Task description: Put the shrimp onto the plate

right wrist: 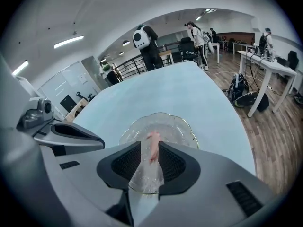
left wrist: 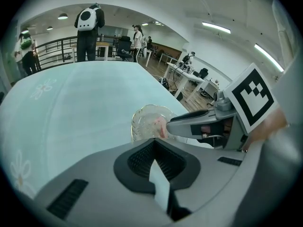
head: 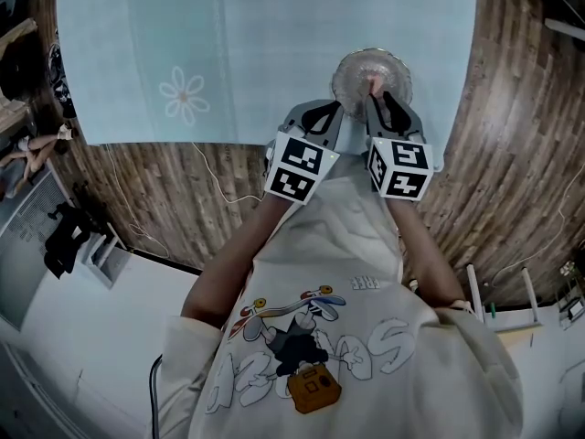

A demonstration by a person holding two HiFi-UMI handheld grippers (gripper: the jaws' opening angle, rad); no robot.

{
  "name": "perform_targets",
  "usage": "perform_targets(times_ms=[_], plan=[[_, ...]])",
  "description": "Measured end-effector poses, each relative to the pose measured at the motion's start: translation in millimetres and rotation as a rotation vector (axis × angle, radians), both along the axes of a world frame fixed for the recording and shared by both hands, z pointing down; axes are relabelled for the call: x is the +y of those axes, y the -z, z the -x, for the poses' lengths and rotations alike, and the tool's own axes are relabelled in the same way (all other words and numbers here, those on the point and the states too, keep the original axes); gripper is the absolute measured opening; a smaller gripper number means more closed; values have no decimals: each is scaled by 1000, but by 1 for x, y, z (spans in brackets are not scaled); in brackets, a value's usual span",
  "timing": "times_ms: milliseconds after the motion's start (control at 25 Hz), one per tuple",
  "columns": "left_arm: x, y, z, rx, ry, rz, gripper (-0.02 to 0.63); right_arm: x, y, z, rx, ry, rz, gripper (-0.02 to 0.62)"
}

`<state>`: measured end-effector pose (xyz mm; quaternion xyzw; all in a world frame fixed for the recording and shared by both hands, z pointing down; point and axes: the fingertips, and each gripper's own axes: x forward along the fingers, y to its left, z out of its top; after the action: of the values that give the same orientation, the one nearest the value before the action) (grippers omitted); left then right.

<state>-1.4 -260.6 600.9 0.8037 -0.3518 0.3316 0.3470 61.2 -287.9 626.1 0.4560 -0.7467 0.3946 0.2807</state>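
A clear glass plate with a scalloped rim stands on the pale blue tablecloth near its front edge. A pink shrimp lies on it. My right gripper hovers over the plate's near side, jaws a little apart; in the right gripper view the shrimp shows in the gap between them without filling it, above the plate. My left gripper is beside it to the left, shut and empty. From the left gripper I see the plate, the shrimp and the right gripper's fingers.
The tablecloth with flower prints covers the table; wooden floor lies around it. Cables run on the floor below the cloth's edge. Several people stand far behind the table, with desks to the right.
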Motion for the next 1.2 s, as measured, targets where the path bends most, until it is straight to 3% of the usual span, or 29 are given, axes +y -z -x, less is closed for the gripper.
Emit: perform_targets(times_ms=[320,440,1200], plan=[[9,11,6,11,-11,-34,8,8,15,-8,28,-44,-51,116],[17,16,10,14,-33,-45,8,13,20,-1,-4,-54,-52,58],[124,65,64,20,-182,-140,8,82,109,59,-64,318,-184,57]])
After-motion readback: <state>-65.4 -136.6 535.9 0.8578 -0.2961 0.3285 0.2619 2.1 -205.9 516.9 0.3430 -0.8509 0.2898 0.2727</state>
